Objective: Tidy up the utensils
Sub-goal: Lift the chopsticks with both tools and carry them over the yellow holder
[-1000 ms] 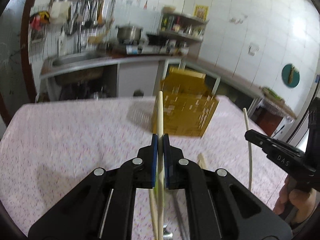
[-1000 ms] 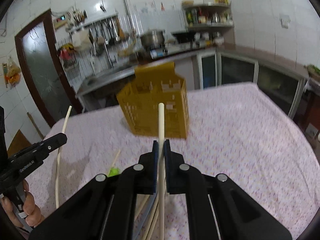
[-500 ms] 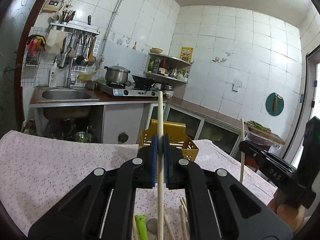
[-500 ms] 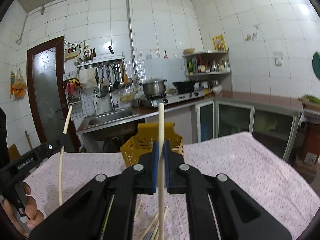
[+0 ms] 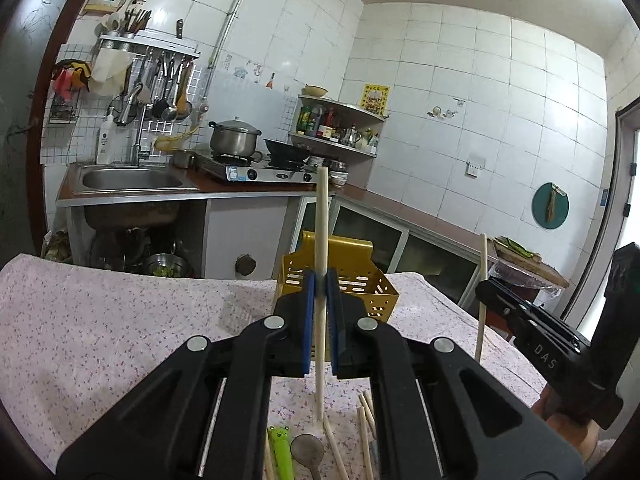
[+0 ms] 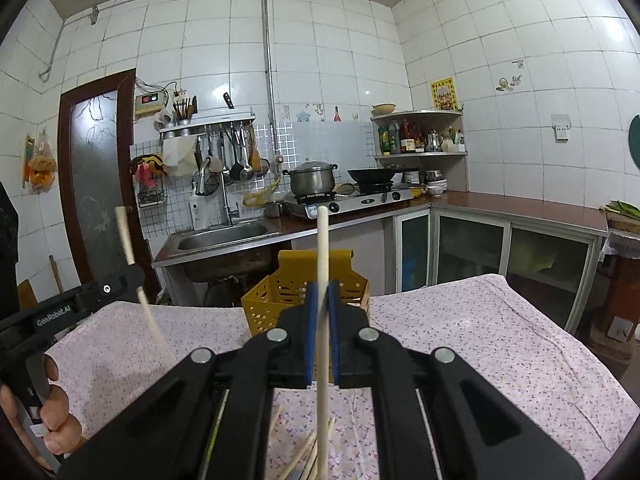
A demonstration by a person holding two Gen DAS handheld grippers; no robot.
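Left wrist — chopstick [image 5: 322, 240] between fingers [image 5: 306, 320]

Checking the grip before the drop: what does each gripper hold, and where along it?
The left gripper and the right gripper each pinch one chopstick near mid-length, both ends sticking out.

Two held chopsticks [image 5: 321, 240], perhaps six loose chopsticks [image 5: 365, 436], one basket [image 5: 370, 284]
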